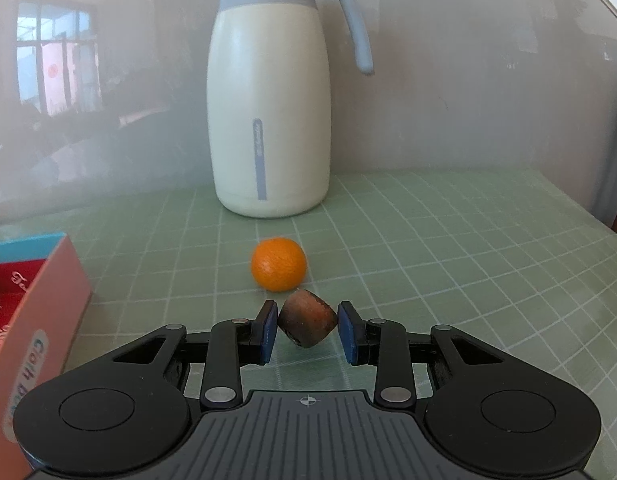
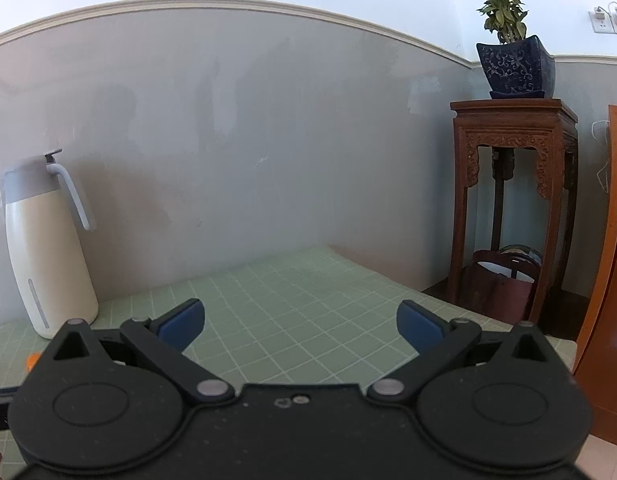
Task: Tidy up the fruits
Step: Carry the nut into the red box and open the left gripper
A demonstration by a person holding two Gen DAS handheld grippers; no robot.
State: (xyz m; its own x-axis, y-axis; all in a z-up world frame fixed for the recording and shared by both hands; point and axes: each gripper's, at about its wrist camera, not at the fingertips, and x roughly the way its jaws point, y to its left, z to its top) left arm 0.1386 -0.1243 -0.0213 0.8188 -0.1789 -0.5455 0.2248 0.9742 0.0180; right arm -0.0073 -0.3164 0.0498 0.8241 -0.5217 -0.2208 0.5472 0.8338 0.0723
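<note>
A small reddish-brown fruit (image 1: 307,323), dark on its lower left side and too blurred for me to name with any certainty, sits clamped between the blue pads (image 1: 268,332) of the left gripper (image 1: 307,330), low over the green checked tablecloth (image 1: 448,280). Both pads press on its flanks, one at its 9 o'clock and one at its 3 o'clock. Just past it, at its 11 o'clock, an orange (image 1: 279,264) rests on the cloth, close to the fruit but apparently not touching. Further on at 12 o'clock stands a cream jug with a grey lid and handle (image 1: 270,120), upright against the grey wall. At 9 o'clock from the fruit, at the picture's left edge, is a pink and red box (image 1: 40,300).

The right gripper (image 2: 300,326) hangs over a bare stretch of the same cloth with its jaws spread wide and nothing between them. From there the jug lies at 9 o'clock, and a carved wooden stand (image 2: 512,184) bearing a potted plant (image 2: 514,64) at 2 o'clock
</note>
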